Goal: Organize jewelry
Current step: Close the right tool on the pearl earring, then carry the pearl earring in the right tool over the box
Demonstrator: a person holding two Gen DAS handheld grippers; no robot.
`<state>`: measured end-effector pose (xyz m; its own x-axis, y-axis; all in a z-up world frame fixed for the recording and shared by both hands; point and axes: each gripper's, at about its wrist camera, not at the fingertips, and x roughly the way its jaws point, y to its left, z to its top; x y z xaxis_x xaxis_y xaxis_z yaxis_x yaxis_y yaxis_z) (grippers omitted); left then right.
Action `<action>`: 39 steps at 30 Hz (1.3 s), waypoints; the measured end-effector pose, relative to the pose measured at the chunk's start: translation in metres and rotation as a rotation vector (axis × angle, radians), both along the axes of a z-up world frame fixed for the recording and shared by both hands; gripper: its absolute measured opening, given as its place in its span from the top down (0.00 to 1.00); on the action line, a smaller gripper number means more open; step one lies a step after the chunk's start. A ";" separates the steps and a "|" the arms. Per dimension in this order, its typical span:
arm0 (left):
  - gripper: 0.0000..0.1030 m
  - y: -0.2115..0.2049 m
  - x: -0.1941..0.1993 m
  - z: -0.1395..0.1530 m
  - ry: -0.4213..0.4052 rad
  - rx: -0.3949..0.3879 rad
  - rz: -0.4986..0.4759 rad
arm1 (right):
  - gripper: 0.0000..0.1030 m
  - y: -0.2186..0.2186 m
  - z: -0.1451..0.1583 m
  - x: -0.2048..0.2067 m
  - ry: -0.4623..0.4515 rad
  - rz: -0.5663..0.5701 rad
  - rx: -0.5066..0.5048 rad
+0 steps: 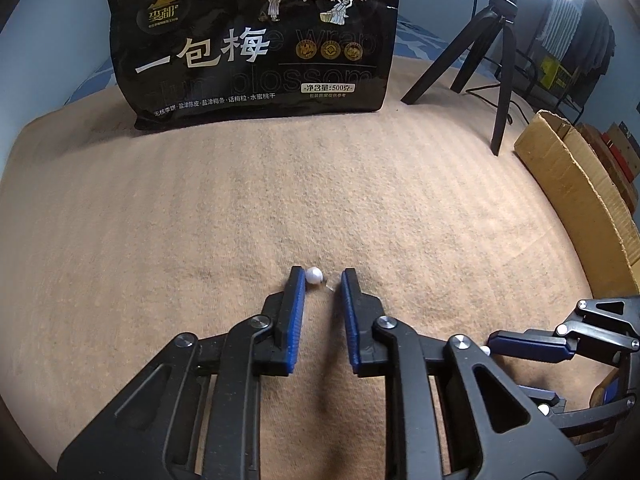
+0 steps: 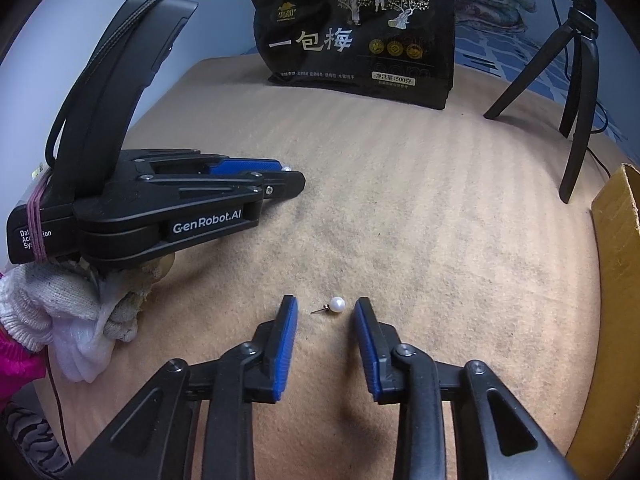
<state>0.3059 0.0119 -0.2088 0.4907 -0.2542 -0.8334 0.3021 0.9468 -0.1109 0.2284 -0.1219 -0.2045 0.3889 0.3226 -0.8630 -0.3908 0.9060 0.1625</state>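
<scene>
- on the tan blanket (image 1: 200,208), well in front of the black snack bag (image 1: 252,40), two pearl earrings lie, one at each gripper.
- left gripper (image 1: 320,280): fingers apart, first pearl earring (image 1: 313,276) between the tips, touching or just beside the left pad; its post is blurred.
- right gripper (image 2: 325,306): fingers apart, second pearl earring (image 2: 336,304) between the tips, nearer the right pad, thin post pointing left, gripped by nothing.
- risk: a round pearl could squirt forward off the pad tips on closing, since both sit at the very ends of the fingers.
- risk: the soft blanket may let a pearl sink or roll; a thin post could snag the weave.
- risk: the grippers work close together and could knock one another.
- right wrist view alone shows the left gripper's body from the side and the white glove (image 2: 80,304) holding it, nearer than the bag.
- left wrist view alone shows the lamp glare beside the tripod (image 1: 500,60), right of the bag.
</scene>
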 end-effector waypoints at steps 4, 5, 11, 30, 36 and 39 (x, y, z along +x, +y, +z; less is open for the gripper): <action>0.92 0.001 0.002 -0.001 -0.005 0.003 0.002 | 0.80 0.003 -0.001 0.001 -0.004 0.005 -0.014; 0.92 0.001 0.002 -0.002 -0.008 0.007 0.002 | 0.84 0.004 -0.001 0.002 -0.005 0.007 -0.019; 0.93 0.002 0.001 -0.001 -0.016 0.007 0.005 | 0.85 0.003 0.000 0.002 -0.010 0.003 -0.012; 0.93 0.004 -0.029 0.045 -0.076 -0.023 0.002 | 0.85 -0.019 0.050 -0.014 -0.081 -0.029 0.009; 0.93 -0.008 -0.045 0.065 -0.103 -0.030 -0.022 | 0.85 -0.035 0.068 -0.024 -0.107 -0.050 0.015; 0.93 -0.018 -0.053 0.074 -0.121 -0.032 -0.043 | 0.85 -0.044 0.076 -0.028 -0.118 -0.068 0.015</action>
<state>0.2532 -0.0056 -0.1344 0.5750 -0.3025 -0.7602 0.3557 0.9291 -0.1007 0.2006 -0.1662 -0.1289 0.5087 0.3046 -0.8053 -0.3460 0.9288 0.1327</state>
